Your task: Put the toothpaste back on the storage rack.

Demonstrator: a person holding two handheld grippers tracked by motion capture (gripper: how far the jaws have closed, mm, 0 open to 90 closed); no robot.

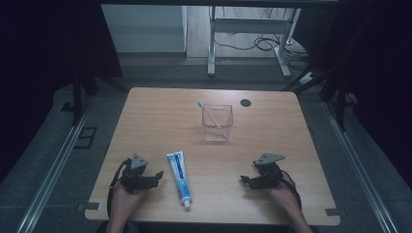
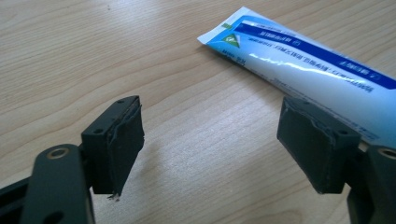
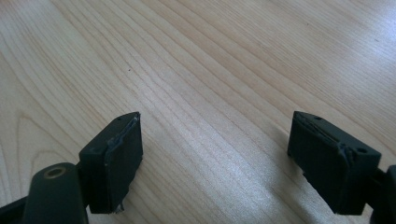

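I hold both tongs open and empty, low over the bench. The toothpaste tube lies flat just right of my left tongs, long axis running away from me, cap nearest. My right tongs sit well apart.

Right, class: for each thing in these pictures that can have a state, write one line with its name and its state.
Toothpaste tube: lying flat on the table, cap on, cap end toward the person.
Clear cup: upright, holding the toothbrush.
Toothbrush: leaning in the cup, head up.
Left claw: open, holding nothing, beside the tube.
Right claw: open, holding nothing, over bare wood.
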